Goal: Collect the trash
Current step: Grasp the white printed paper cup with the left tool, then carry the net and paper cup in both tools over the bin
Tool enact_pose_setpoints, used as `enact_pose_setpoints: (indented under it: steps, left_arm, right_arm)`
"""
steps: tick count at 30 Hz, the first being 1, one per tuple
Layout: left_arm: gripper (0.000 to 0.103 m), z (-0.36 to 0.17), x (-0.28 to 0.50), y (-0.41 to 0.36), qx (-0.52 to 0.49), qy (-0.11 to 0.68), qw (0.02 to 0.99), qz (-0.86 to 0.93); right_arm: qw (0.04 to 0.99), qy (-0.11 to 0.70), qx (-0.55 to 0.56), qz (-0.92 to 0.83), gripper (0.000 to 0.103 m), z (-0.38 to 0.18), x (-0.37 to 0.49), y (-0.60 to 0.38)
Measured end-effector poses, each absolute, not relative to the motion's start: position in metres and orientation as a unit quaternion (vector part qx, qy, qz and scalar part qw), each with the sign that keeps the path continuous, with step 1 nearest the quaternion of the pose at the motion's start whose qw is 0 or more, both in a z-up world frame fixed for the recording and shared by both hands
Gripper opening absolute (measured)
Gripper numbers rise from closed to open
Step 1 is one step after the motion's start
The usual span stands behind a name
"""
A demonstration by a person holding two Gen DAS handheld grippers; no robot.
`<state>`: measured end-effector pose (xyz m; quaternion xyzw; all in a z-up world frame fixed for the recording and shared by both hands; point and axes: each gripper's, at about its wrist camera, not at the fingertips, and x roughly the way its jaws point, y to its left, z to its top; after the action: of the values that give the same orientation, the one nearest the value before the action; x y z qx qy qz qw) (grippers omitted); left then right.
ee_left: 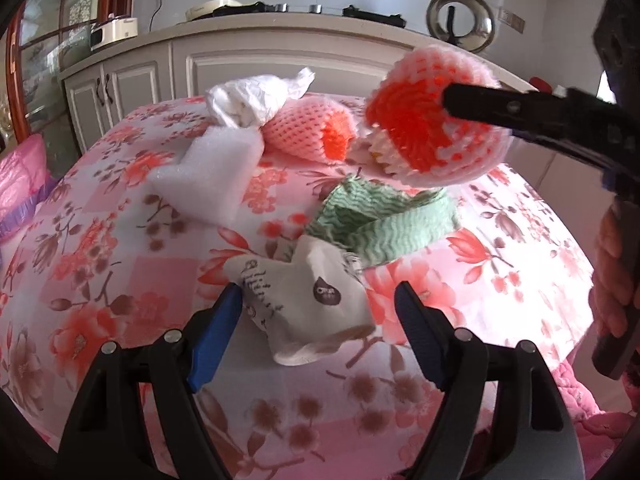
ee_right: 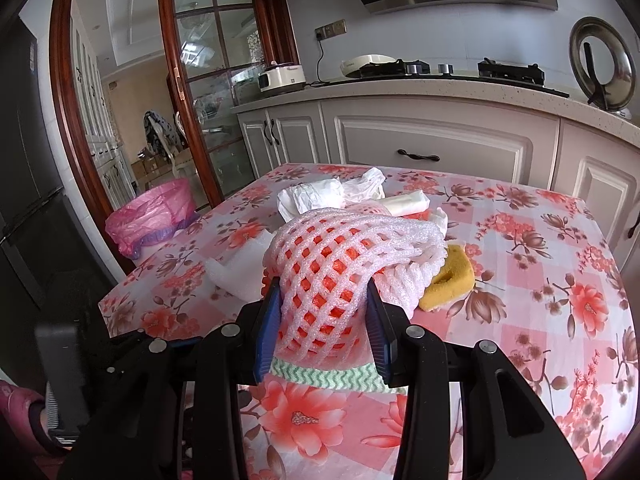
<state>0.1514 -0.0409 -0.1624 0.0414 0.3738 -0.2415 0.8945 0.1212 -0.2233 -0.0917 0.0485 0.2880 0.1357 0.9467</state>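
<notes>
From the left wrist view, the left gripper tilts down over the floral tablecloth with its blue fingers spread apart and pressing on nothing — the crumpled paper napkin with dark print lies between them on the cloth, nearer the left finger, its long axis running from the near edge away toward the green wavy cloth just behind it. I judge this is the next piece to be picked, and that the jaws need only come down a little and close across its short side. Further back lie a white foam block, a second foam net and a white plastic bag. At upper right the right gripper's dark finger crosses the pink-and-orange foam fruit net, which hangs clear above the table. From the right wrist view, the right gripper is clenched on that same foam fruit net, both pads pressed into its mesh so it bulges between them — it points down at a shallower slant than the left. A yellow sponge sits just right of the net, and the pink-lined bin stands off the table's far left corner, well apart from both grippers.
</notes>
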Motion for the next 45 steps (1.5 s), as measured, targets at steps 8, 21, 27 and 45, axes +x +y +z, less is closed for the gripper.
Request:
enact_pose_setpoints:
  steps: [8,21,27,45]
  left_arm:
    - [0.055,-0.158,0.159,-0.032,0.031,0.355,0.907,-0.227]
    - [0.056,-0.109,0.144,0.015,0.036,0.270,0.955,-0.117]
    - [0.056,-0.095,0.143,0.041,0.012,0.253,0.965,-0.074]
    - [0.056,-0.061,0.188,0.170,-0.041,0.243,0.967,0.058]
  right_arm:
    - [0.946,0.289,0.045,0.139,0.039,-0.092,0.122,-0.221]
    - [0.944,0.283,0.018,0.171,0.039,-0.082,0.127,-0.179]
    - [0.938,0.290,-0.004,0.188,0.039,-0.087,0.135,-0.149]
    - [0.904,0.279,-0.053,0.318,0.039,-0.068,0.238,-0.012]
